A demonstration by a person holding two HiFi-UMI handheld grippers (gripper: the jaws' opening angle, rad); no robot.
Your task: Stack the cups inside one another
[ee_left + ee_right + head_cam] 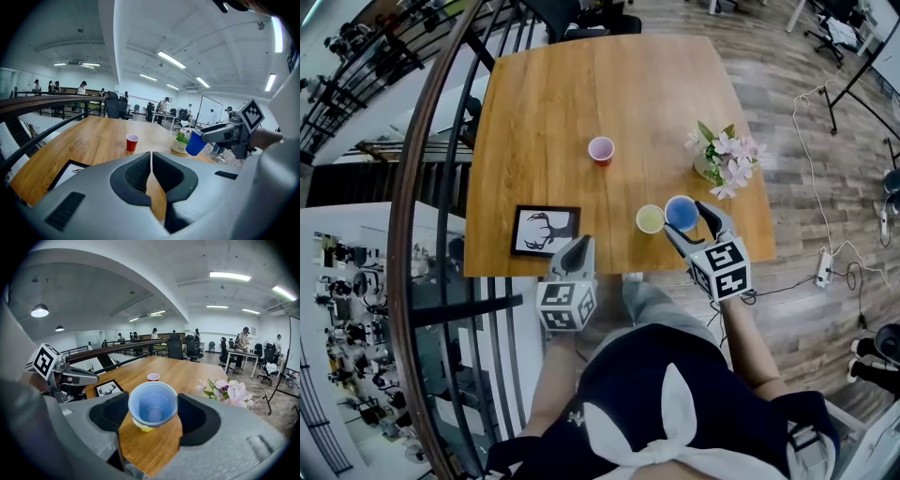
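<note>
blue cup (153,401) clamped in right tool (152,412), raised beside yellow cup (140,427)

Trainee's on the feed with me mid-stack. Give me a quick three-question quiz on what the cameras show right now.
1. True or false: the left claw is shut with nothing in it.
2. Pick one: which colour of cup does the right claw grip? A. red B. green C. blue
3. Fill in: in the head view, the cup right next to the held one is ___.

Key
1. True.
2. C, the blue cup.
3. Yellow: the yellow cup.
</note>
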